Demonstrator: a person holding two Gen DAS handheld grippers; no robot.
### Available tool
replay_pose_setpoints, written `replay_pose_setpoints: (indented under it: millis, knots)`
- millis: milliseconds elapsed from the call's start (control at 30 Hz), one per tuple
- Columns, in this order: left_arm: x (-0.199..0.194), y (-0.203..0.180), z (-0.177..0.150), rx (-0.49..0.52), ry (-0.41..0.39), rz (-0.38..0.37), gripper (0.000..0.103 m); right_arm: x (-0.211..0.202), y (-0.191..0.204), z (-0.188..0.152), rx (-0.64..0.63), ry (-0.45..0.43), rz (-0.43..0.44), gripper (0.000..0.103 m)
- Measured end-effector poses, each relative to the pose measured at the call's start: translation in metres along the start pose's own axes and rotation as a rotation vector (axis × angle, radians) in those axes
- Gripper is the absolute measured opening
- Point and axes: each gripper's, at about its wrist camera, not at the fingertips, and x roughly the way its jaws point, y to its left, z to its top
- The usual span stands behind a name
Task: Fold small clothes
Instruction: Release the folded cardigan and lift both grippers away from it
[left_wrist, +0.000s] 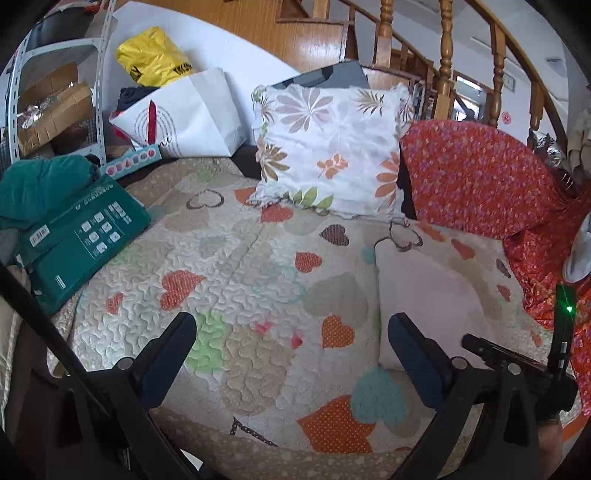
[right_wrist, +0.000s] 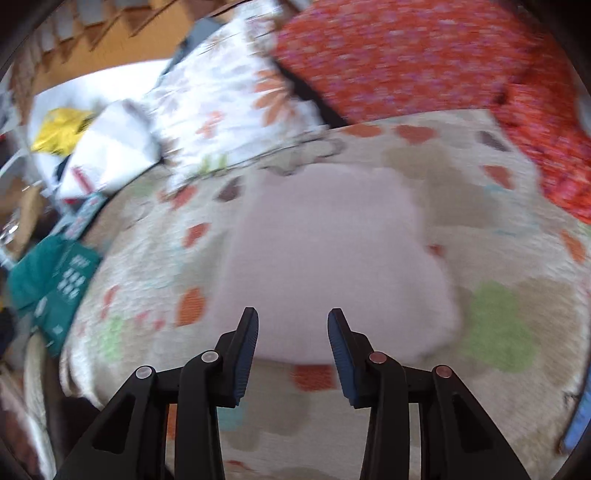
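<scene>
Left gripper (left_wrist: 291, 332) angled downward, jaws spread wide, nothing between the two black fingers with their blue pads (left_wrist: 168, 363). Part of the right-hand tool visible at the lower right edge of the left wrist view, a green light glowing on its upright black body. Right gripper (right_wrist: 291, 321) also pitched downward, jaws parted at a moderate gap, narrower than the left pair, blue ribbed pads (right_wrist: 245, 354) facing each other with nothing pinched between them. Right wrist view smeared by motion blur; left wrist view sharp. No hand or sleeve clearly shown.
</scene>
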Motion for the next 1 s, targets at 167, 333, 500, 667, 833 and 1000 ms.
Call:
replay_pose_setpoints:
  millis: [167, 333, 500, 667, 833, 1000]
  knots:
    - [0.017, -0.008, -0.002, 0.019, 0.049, 0.009, 0.103, 0.055, 0.017, -0.010, -0.059, 0.152, 0.089, 0.042]
    - [0.024, -0.021, 0.000, 0.063, 0.047, 0.045, 0.103, 0.068, 0.023, -0.010, -0.140, 0.205, 0.038, 0.039]
    - [0.035, -0.043, -0.003, 0.104, 0.071, 0.044, 0.103, 0.050, 0.022, 0.025, -0.194, 0.085, -0.015, 0.041]
    - [0.037, -0.062, -0.008, 0.169, 0.071, 0.044, 0.103, 0.068, -0.029, 0.043, -0.088, 0.033, -0.211, 0.045]
    - [0.043, -0.076, -0.007, 0.166, 0.039, 0.073, 0.103, 0.065, -0.086, 0.040, 0.133, 0.042, -0.179, 0.048]
    - [0.047, -0.102, -0.005, 0.181, -0.012, 0.077, 0.103, 0.047, -0.081, 0.047, 0.111, -0.015, -0.175, 0.051]
